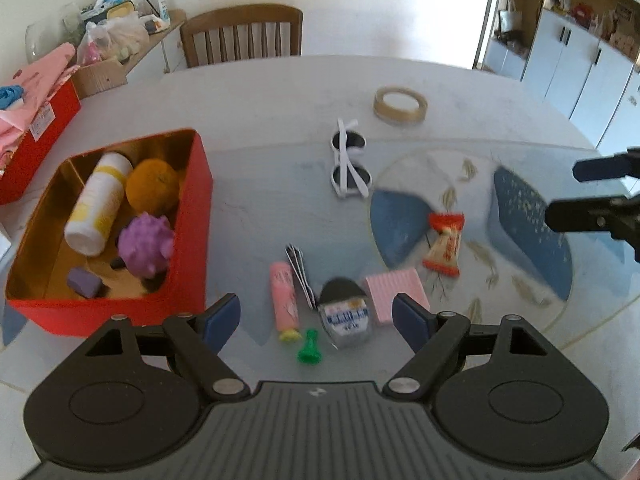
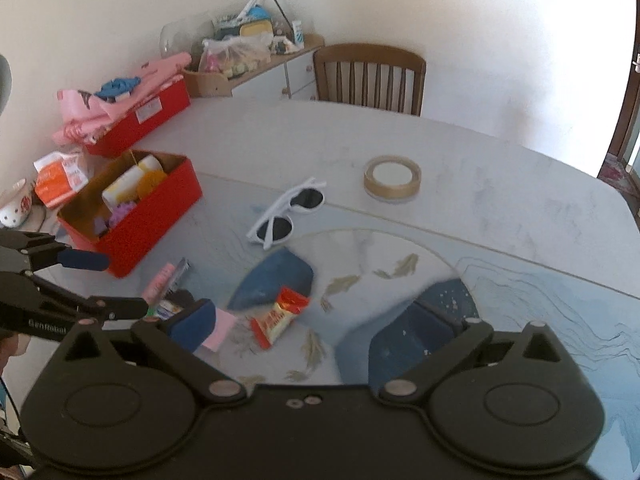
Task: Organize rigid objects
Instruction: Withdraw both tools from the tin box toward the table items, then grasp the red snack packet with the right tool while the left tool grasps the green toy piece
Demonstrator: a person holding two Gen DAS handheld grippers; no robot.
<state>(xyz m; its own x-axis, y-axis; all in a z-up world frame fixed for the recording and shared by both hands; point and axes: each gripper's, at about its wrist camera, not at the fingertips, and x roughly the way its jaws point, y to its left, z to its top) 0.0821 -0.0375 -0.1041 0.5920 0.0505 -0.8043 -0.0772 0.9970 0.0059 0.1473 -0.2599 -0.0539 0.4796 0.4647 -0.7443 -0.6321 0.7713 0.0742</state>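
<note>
Hovering over the desk (image 1: 280, 92) clutter, left gripper (image 1: 316, 316) and right gripper (image 2: 324, 320) both have jaws spread wide, holding nothing.

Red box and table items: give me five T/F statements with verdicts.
1. The red box holds a white bottle, an orange and a purple spiky ball. True.
2. The sunglasses lie inside the box. False: they lie on the table, apart from it.
3. The tape roll lies farther from the left claw than the sunglasses. True.
4. The left claw is shut on the pink tube. False: it is open, holding nothing.
5. The right claw grips the snack packet. False: it is open, and the packet lies on the table.
</note>
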